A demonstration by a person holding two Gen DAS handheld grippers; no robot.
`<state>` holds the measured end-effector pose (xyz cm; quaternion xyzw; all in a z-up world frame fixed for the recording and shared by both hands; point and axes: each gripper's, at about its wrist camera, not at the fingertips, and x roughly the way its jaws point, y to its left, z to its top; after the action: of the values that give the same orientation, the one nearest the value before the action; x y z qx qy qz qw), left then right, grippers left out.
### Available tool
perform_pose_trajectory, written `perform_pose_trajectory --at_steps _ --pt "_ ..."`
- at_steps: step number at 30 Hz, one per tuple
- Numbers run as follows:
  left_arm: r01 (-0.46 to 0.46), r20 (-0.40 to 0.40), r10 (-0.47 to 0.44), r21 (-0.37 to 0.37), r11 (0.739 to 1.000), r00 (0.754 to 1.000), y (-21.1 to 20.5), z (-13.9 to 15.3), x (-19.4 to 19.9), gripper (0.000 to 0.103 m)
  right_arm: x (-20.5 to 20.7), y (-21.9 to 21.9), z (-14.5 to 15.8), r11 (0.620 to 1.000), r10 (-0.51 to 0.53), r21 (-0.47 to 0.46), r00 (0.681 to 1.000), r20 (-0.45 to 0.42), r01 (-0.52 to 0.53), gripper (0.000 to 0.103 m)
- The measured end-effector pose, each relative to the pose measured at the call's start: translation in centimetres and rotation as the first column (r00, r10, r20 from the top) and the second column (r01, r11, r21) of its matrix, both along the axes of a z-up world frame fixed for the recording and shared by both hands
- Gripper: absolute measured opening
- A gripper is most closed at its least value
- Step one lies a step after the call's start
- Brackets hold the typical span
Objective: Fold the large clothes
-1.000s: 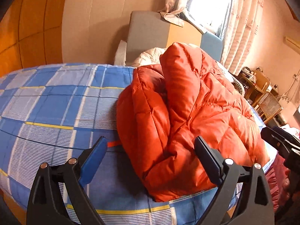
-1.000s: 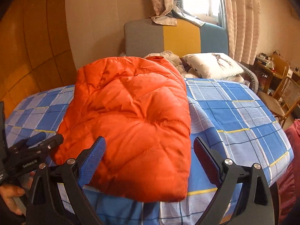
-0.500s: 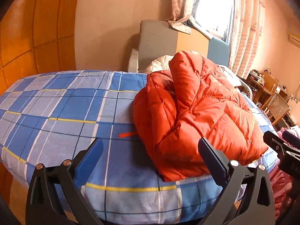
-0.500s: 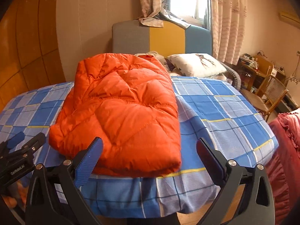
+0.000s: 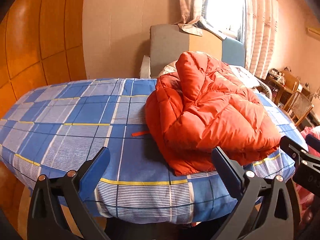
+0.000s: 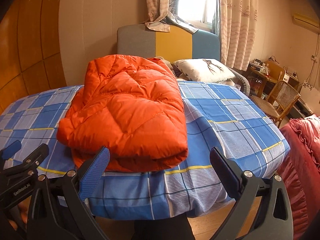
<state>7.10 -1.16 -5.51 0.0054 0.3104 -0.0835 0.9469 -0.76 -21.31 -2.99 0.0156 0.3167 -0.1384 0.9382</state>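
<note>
jacket (image 6: pixel 128 108) | orange quilted puffer | folded, bulky | lies on bed, nr foot edge

A home bedroom: a bed under a blue checked sheet (image 6: pixel 230 108), its grey, yellow and blue padded headboard (image 6: pixel 168 42), a white printed pillow (image 6: pixel 206 70), patterned window curtains (image 6: pixel 238 20), a cane chair (image 6: pixel 280 100).

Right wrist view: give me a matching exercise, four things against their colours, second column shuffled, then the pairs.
Things:
1. jacket
2. pillow
3. bedsheet
4. chair

Colours:
A. blue check with yellow lines
B. woven tan cane
C. orange, quilted
D. white with a dark drawing

Pairs: 1-C, 2-D, 3-A, 4-B
</note>
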Motion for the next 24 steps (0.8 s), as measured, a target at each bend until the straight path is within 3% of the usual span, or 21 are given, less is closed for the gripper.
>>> perform_pose_trajectory --at_steps 12,24 --pt "-0.012 0.063 0.009 0.054 0.998 0.998 -1.6 0.8 -1.9 0.101 -1.0 -0.4 0.1 1.000 -0.025 -0.007 1.000 0.017 0.025 0.100" --pt "-0.031 0.057 0.029 0.030 0.999 0.998 -1.3 0.8 -2.0 0.101 -1.1 0.1 0.0 1.000 -0.012 -0.022 1.000 0.026 0.013 0.100"
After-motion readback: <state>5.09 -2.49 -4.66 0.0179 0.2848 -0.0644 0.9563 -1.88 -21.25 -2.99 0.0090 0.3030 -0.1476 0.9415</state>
